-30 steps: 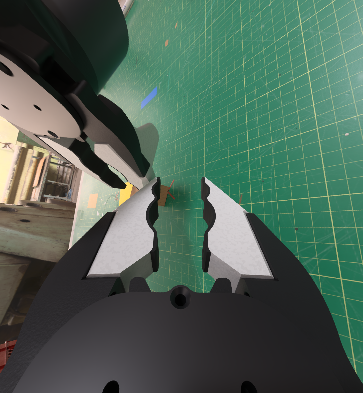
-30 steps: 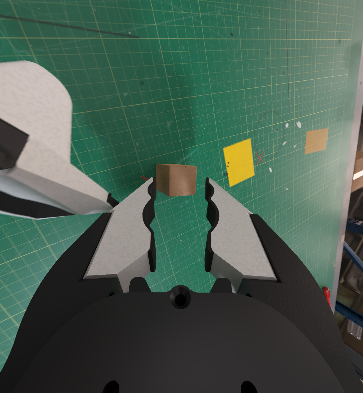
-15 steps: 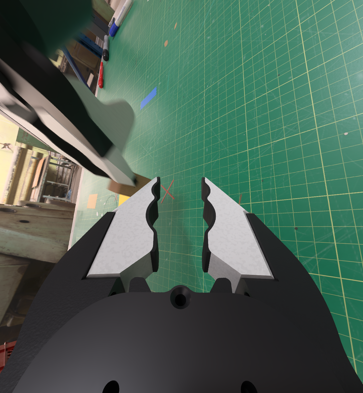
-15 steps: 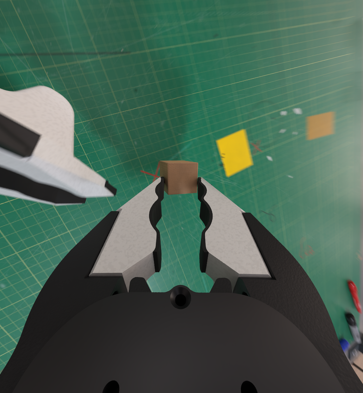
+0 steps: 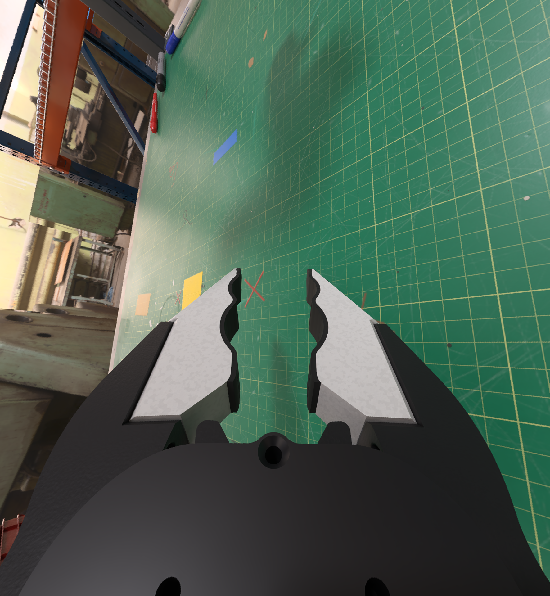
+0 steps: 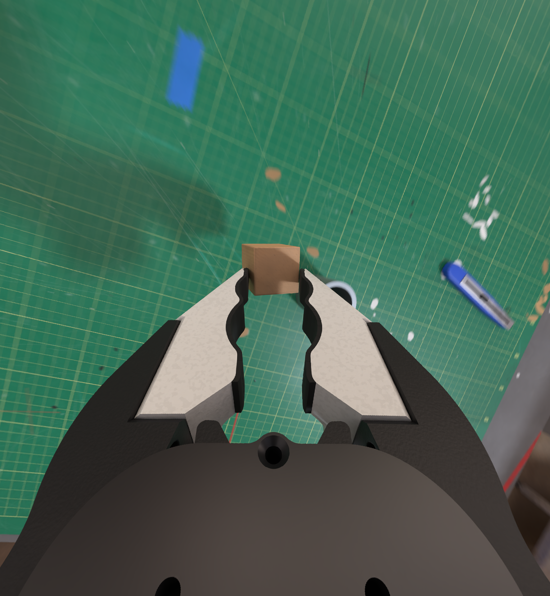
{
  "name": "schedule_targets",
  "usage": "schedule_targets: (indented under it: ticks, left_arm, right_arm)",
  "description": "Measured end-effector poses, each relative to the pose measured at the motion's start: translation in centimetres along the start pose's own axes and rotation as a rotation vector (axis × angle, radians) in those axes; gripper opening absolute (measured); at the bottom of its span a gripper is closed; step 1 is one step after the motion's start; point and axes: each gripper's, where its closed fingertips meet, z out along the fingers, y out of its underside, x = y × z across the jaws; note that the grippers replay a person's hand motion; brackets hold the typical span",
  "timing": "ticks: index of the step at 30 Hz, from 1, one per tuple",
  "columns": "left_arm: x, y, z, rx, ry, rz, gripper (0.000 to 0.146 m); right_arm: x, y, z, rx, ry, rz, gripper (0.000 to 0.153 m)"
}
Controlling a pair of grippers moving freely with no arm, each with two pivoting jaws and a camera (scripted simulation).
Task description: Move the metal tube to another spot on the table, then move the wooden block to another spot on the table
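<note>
wooden block [image 6: 272, 269] pinched at the tips of the right gripper [image 6: 272, 280], jaws closed on its two side faces, held above the green cutting mat [image 6: 106, 225] of the bench. just past the right fingertip, partly hidden behind it: open end of the metal tube [image 6: 343, 290], lying on the mat, grey rim and dark bore showing. farther right, near the bench edge: blue utility knife [image 6: 477, 295], flat on the mat, with white flecks [image 6: 480, 213] scattered above it. upper left: strip of blue tape [image 6: 185, 69]. tan spots dotted around the block and the tube.

left gripper [image 5: 273, 274] with jaws apart, gripping nothing, hovering over the mat. between its tips: a red cross mark [image 5: 254, 289] drawn on the mat. left of that: yellow square [image 5: 192, 288] and a smaller tan square [image 5: 143, 303], both flat. farther off: the blue tape [image 5: 224, 146]; along the bench edge, a red marker [image 5: 153, 113], a black marker [image 5: 161, 72] and a blue-capped marker [image 5: 178, 29]. beyond the edge: blue and orange shelving [image 5: 54, 80].
</note>
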Motion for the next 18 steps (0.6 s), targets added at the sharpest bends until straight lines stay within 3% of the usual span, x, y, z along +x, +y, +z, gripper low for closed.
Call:
schedule_targets:
  ticks: [5,12,18]
  left_arm:
    - [0.0,0.1,0.0,-0.001,0.0,-0.004,0.04]
    - [0.0,0.1,0.0,-0.001,0.0,-0.006,0.04]
    - [0.0,0.1,0.0,-0.001,0.001,-0.006,0.041]
  right_arm:
    - [0.4,3.3,4.1,-0.144,0.05,0.053,0.031]
    - [1.0,3.5,5.5,-0.105,0.04,0.204,0.031]
    - [0.8,3.9,6.1,-0.107,0.039,0.206,0.031]
